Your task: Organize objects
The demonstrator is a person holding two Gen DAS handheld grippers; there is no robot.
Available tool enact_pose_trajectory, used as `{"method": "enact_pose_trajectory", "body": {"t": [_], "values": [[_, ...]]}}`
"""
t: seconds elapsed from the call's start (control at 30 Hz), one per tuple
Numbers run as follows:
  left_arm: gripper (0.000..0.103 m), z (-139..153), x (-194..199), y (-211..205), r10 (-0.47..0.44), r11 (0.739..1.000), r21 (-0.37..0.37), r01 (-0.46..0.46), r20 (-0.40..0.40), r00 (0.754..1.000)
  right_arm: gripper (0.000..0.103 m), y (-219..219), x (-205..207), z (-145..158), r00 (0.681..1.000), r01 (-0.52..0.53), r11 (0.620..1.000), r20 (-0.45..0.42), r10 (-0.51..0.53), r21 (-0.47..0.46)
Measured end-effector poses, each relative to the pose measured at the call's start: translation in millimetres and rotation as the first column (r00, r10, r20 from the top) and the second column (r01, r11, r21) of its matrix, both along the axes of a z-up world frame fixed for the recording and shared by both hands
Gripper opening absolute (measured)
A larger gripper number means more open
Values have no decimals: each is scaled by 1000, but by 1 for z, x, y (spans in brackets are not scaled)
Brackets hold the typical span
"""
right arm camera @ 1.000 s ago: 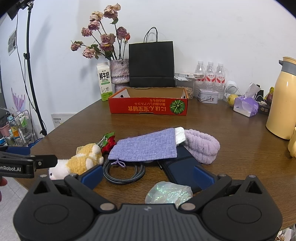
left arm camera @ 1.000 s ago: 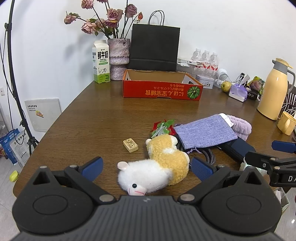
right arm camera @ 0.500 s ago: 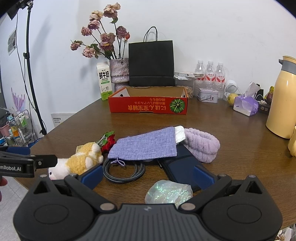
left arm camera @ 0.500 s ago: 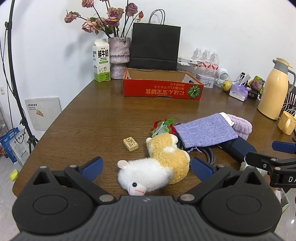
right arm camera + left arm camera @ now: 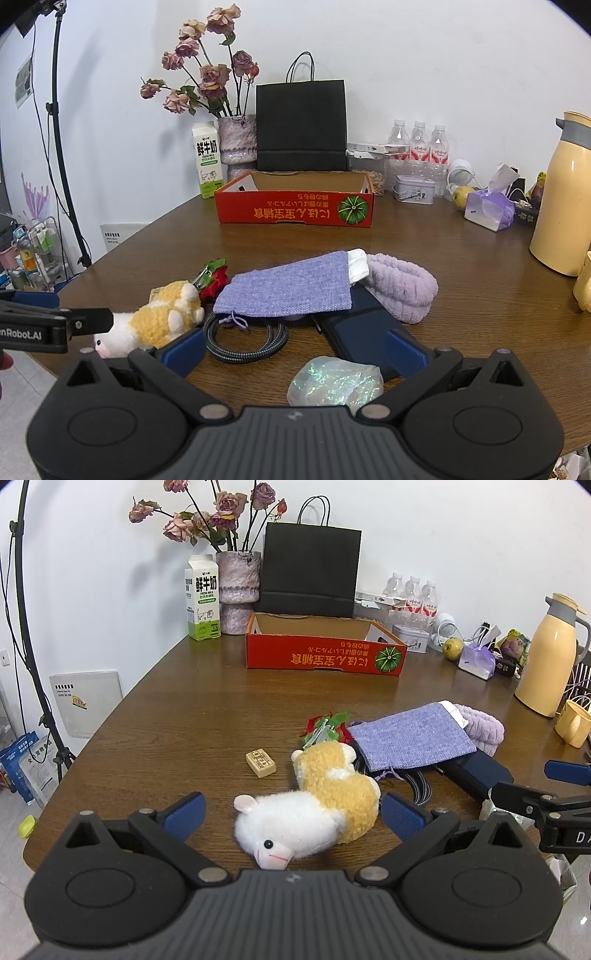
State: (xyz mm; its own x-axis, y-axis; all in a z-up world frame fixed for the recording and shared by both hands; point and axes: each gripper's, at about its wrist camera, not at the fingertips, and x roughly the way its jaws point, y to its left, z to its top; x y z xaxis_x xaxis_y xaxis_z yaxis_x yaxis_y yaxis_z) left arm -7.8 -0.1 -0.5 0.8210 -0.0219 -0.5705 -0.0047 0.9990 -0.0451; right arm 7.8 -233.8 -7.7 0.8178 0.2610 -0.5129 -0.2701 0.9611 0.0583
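A white and yellow plush animal (image 5: 306, 812) lies on the brown table, between the wide-apart fingers of my open left gripper (image 5: 293, 810). A small tan block (image 5: 260, 763) sits just beyond it. My right gripper (image 5: 295, 349) is open above an iridescent wrapped lump (image 5: 334, 384), with a coiled cable (image 5: 245, 341) and a dark blue case (image 5: 360, 332) in front. A purple woven pouch (image 5: 288, 286) lies over the case, next to a lilac fuzzy band (image 5: 402, 288) and a red flower clip (image 5: 214, 282). The empty red cardboard box (image 5: 295, 208) stands farther back.
Behind the box stand a black paper bag (image 5: 301, 125), a vase of dried roses (image 5: 236, 142) and a milk carton (image 5: 207, 160). Water bottles, a tin, a tissue pack (image 5: 487, 210) and a yellow thermos (image 5: 561, 195) crowd the right. The table edge (image 5: 88, 746) curves at left.
Both grippers have barely moved; the views shift only slightly. Nothing was picked up or released.
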Motion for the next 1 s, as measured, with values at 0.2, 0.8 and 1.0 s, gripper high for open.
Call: {"method": "enact_pose_trajectory", "body": {"t": [0.2,0.8,1.0], "values": [[103,-5,1,0,0,1000,-3,0,-11,1000,103,-2,-1,-8,1000,7,1000,0,-7,-14],[103,-25,14,-2,-16,1000,-14,15,-60,998,99,-15,12,-43,998,24,999,-51,-27,-47],[103,-28,19,-2,-15,1000,-14,14,-71,997,73,-15,19,-53,997,10,999,-79,-12,-37]]}}
